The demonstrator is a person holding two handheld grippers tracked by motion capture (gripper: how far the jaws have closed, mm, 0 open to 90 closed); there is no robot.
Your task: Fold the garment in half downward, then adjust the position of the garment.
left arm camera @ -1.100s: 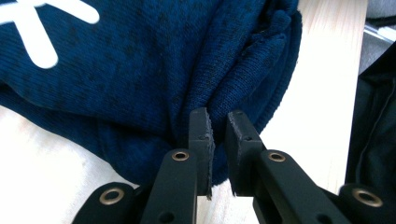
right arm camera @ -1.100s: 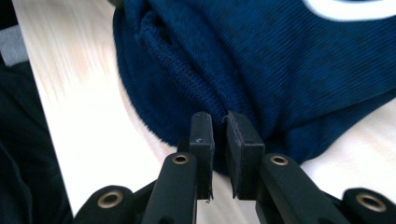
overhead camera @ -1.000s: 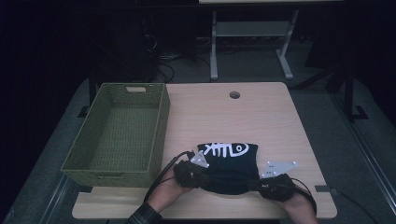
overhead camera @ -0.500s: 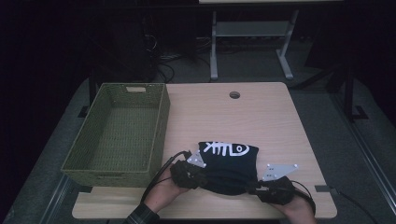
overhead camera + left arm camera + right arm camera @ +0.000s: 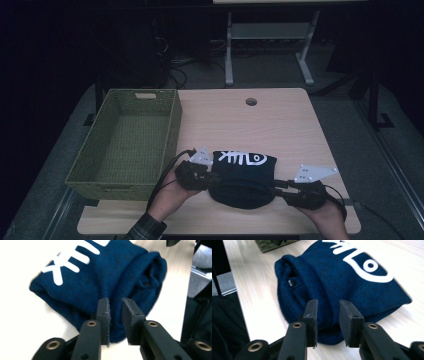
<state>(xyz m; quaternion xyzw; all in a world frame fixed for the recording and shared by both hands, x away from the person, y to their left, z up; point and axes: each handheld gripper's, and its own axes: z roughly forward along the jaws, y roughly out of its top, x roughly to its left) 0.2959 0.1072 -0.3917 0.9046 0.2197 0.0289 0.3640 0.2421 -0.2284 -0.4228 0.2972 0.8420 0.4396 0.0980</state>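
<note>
A: Where is the navy folded garment?

B: On the table, long axis from 9 to 3 o'clock, the green basket at 9 o'clock.

A: The grippers?

B: The left gripper and right gripper are each at one end, equally near. Jaws slightly apart and empty; the left's have just narrowed a little.

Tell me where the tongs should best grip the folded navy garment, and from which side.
Probably the thick rolled edge nearest the person, at both ends of the folded navy garment, coming in low from the near side: the fold bulges there, and the rest lies flat on the table.
</note>
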